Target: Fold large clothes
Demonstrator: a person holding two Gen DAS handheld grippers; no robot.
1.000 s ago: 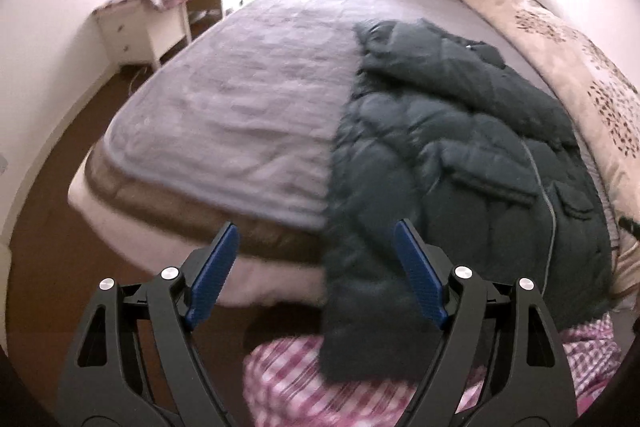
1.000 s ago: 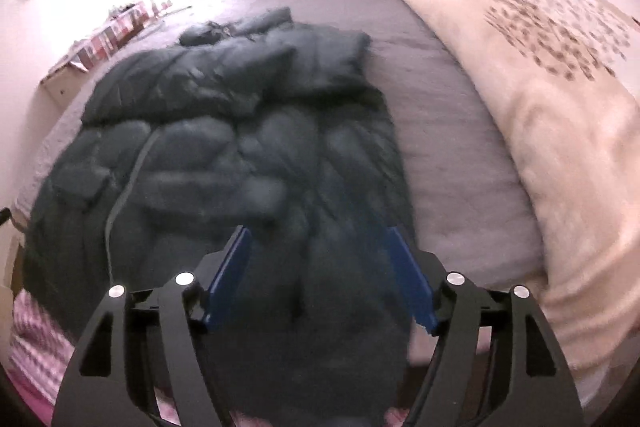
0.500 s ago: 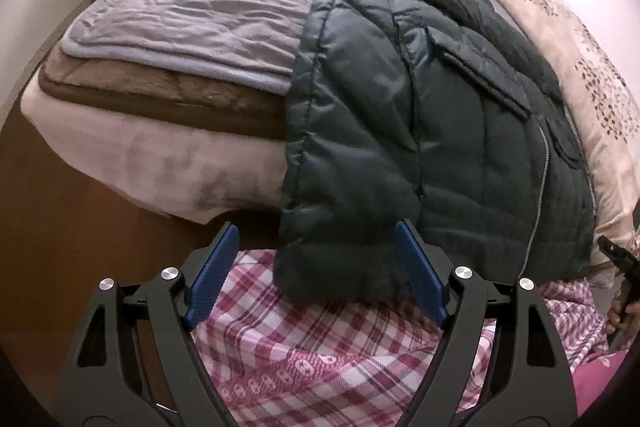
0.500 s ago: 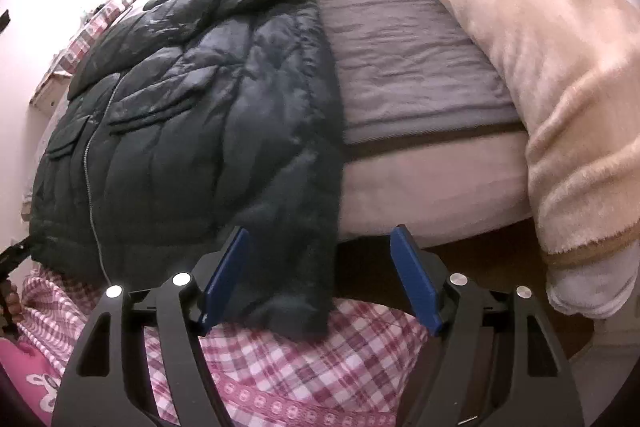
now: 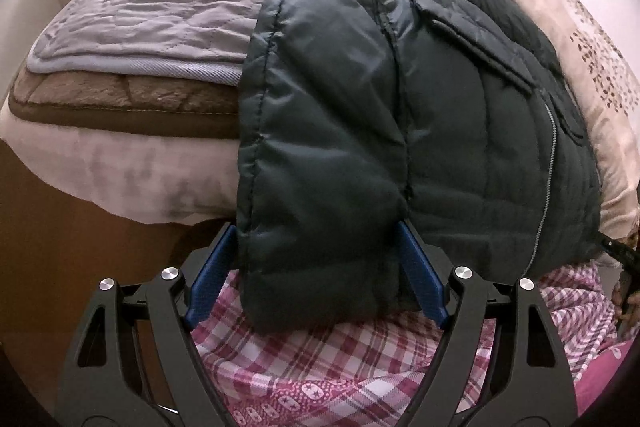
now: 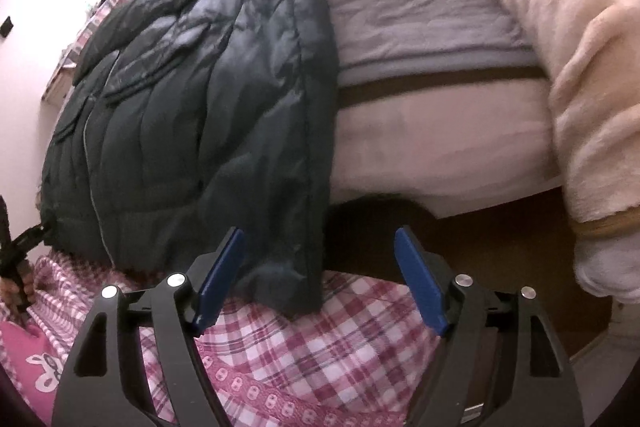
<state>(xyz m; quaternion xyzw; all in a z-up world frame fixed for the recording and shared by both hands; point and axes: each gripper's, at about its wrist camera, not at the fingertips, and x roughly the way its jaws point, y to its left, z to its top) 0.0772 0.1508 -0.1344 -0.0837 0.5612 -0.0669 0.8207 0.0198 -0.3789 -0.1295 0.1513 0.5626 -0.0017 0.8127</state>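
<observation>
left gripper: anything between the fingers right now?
Yes. In the left wrist view the dark puffer jacket's hanging hem corner sits between the open left gripper's fingers, not yet clamped.

Wrist views – close, downward, shared jacket (image 5: 400, 107)

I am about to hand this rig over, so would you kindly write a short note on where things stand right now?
Left tool: open, its pads on either side of the jacket hem corner that hangs over the bed edge; not clamped.
Right tool: open, its jaws have just been opening; the jacket's other hem corner sits between them, nearer the left pad, not gripped.
Jacket: dark, quilted, spread flat on the grey quilt, zip up, collar far away.
Done: nothing folded.
Left: probably close both tools on the hem corners, then fold.
</observation>
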